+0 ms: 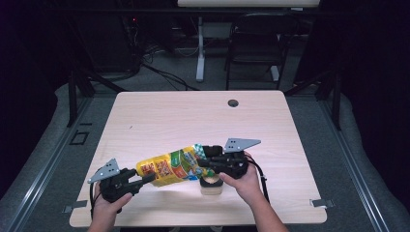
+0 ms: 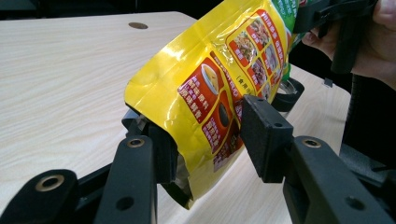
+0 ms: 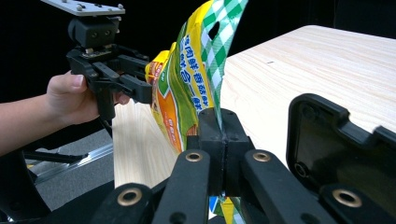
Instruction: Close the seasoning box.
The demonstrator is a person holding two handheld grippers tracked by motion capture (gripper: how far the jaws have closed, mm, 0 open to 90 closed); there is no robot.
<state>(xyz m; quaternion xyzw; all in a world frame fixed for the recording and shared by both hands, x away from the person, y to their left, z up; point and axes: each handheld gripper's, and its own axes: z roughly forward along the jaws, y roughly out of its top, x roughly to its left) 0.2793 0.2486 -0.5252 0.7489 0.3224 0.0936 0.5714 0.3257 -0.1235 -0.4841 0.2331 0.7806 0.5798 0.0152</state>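
Observation:
A yellow and green printed food pouch [image 1: 169, 168] hangs slanted above the wooden table [image 1: 193, 121], stretched between my two grippers. My left gripper [image 1: 145, 180] has the pouch's yellow bottom end [image 2: 210, 70] between its jaws [image 2: 212, 140], with a pad against each face. At the other end, my right gripper [image 1: 205, 162] is shut [image 3: 223, 126] on the green checked top edge of the pouch [image 3: 187, 93]. The right gripper view looks across at the left gripper [image 3: 140, 91] and the hand behind it.
A small pale block with a round dark-rimmed object [image 1: 211, 184] sits on the table under my right hand. A black-rimmed container [image 3: 341, 154] is close beside the right jaws. The table has a cable hole [image 1: 233, 103] at the back. A chair [image 1: 256, 43] stands beyond.

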